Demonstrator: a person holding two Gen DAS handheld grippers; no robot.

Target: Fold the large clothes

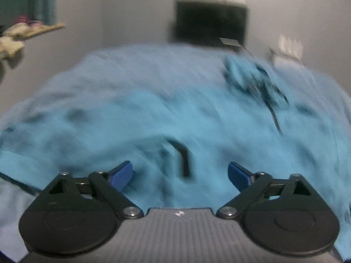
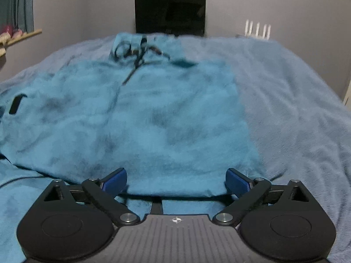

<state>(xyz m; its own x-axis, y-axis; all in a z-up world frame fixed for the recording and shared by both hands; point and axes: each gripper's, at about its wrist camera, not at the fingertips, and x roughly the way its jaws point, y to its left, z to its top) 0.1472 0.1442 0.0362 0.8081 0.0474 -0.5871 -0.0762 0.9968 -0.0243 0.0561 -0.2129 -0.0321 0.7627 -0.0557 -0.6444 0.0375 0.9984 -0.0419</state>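
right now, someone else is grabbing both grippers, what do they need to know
Left gripper: open, holding nothing, low over the blue tie-dye hoodie.
Right gripper: open, empty, at the hoodie's near hem.
The hoodie lies spread on the grey-blue blanket, hood and drawstrings at the far end.
Done: garment laid out; its right edge runs straight, possibly already folded in.
Left: the remaining folds. The left view is blurred.

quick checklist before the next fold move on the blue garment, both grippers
1. Left gripper open, nothing between its fingers: ok.
2. Right gripper open, nothing held: ok.
3. Teal garment spread on the bed blanket: ok.
4. Near hem lying flat ahead of the right gripper: ok.
5. Drawstring clear of the fold line: cannot tell.
6. Left view sharp enough to aim: not ok, blurred.
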